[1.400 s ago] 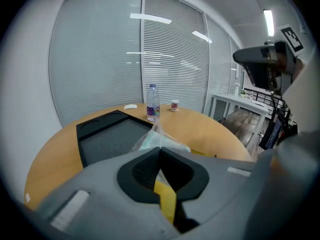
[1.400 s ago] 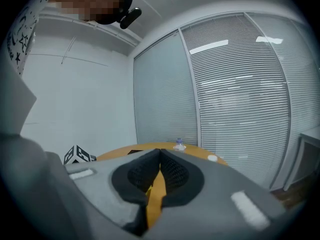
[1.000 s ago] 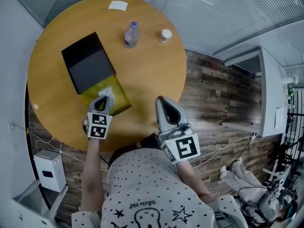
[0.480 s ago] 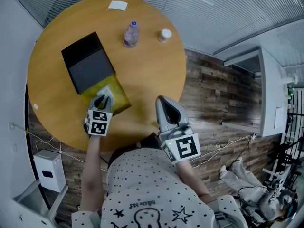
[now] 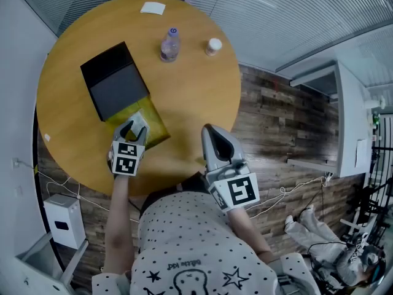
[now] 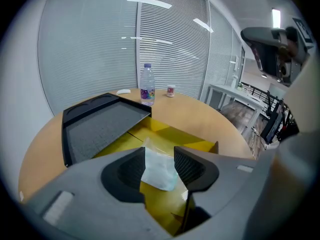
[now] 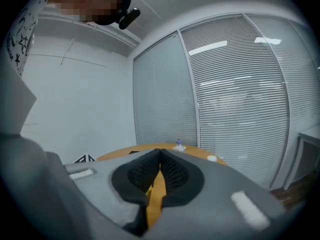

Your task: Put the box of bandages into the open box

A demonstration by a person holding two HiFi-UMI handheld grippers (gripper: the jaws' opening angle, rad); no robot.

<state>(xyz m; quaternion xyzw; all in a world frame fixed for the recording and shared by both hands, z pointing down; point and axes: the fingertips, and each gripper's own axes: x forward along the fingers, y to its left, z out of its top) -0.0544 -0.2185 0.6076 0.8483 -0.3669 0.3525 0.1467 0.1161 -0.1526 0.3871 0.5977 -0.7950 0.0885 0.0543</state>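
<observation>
Our left tool [image 6: 160, 156] is opening its jaws around the bandages [image 6: 159, 173], which lie inside the yellow box [image 6: 167, 134] on the counter [image 5: 196, 91] — placement looks all but done. Right tool [image 7: 160, 156] closed, empty; we've only to withdraw.

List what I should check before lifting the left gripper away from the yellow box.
1. Left gripper jaws opening, bandage pack between them and apparently released: ok.
2. Pack is over the inside of the yellow box: ok.
3. Pack lying settled on the box floor: cannot tell.
4. Black lid tipped back, clear of the opening: ok.
5. Right gripper jaws together, nothing held, away from the box: ok.
6. Bottle upright, well apart from the box: ok.
</observation>
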